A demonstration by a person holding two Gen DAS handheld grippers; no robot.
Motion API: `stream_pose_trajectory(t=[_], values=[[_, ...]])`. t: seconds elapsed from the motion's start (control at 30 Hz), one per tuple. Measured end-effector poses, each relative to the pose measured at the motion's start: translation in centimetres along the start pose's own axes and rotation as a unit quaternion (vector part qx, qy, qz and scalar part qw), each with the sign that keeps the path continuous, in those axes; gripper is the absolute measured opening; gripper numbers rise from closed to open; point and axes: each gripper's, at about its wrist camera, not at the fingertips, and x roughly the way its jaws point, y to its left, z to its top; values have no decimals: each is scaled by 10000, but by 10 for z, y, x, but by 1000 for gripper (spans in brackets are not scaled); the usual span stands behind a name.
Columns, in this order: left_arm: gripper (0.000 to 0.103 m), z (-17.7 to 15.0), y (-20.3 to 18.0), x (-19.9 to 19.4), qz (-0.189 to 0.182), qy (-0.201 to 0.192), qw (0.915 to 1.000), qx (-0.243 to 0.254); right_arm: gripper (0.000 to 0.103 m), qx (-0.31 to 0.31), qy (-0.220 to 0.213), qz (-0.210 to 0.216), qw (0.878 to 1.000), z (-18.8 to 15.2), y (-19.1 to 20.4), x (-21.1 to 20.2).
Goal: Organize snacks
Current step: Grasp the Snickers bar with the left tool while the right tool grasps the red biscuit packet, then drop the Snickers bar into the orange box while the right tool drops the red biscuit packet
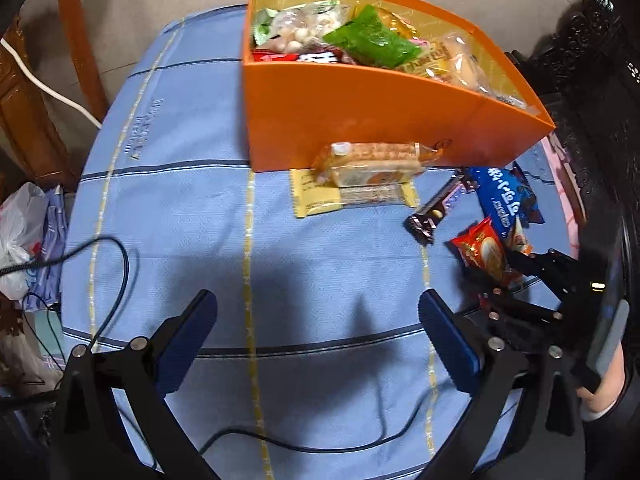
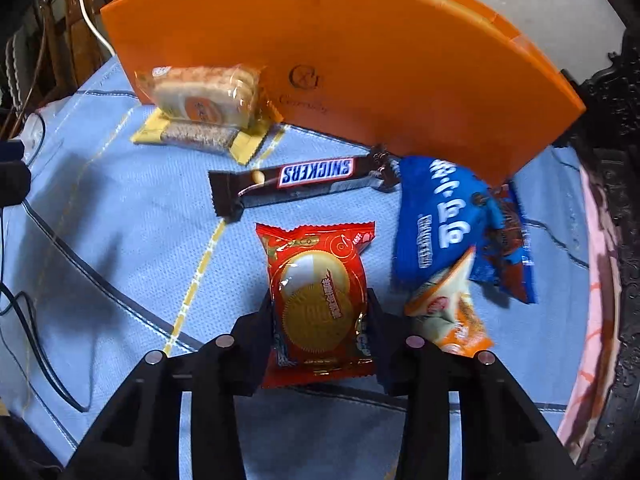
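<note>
The right tool (image 2: 320,320) has its two fingers pressed against the sides of a red cookie packet (image 2: 318,300) lying on the blue cloth of the table (image 2: 120,240). Just beyond it lies a Snickers bar (image 2: 304,184); to its right, a blue snack bag (image 2: 448,224) atop an orange-and-white packet (image 2: 448,312). The orange box (image 1: 360,120) — already holding snacks — stands behind them. The left tool (image 1: 318,340) hangs wide over bare cloth, gripping nothing, well left of the red packet.

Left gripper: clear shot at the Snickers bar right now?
Probably yes. The left gripper is open over bare cloth, and the Snickers bar lies uncovered ahead; only the right gripper on the red packet crowds that side.
</note>
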Motion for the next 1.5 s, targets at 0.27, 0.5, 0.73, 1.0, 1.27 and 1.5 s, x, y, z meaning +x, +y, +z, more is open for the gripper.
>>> stream_pose_trajectory(t=[0.27, 0.5, 0.73, 1.0, 1.27, 1.5], values=[[99, 24, -97, 28, -660, 4, 9906, 1200, 42, 896, -227, 661, 9935, -51, -50, -65], [96, 53, -139, 77, -655, 129, 9836, 1677, 42, 1430, -202, 814, 9862, -87, -80, -77], [64, 61, -145, 113, -216, 294, 9763, 2132, 42, 1653, -116, 842, 9826, -106, -96, -76], [16, 51, -116, 62, -747, 204, 9817, 1739, 42, 1454, -309, 1083, 9829, -88, -88, -83], [16, 16, -88, -46, -812, -505, 9824, 1604, 42, 1020, -863, 1277, 9828, -33, -64, -106], [17, 54, -57, -91, -395, -1001, 9892, 1000, 42, 535, -1535, 1102, 9805, 44, -55, -132]])
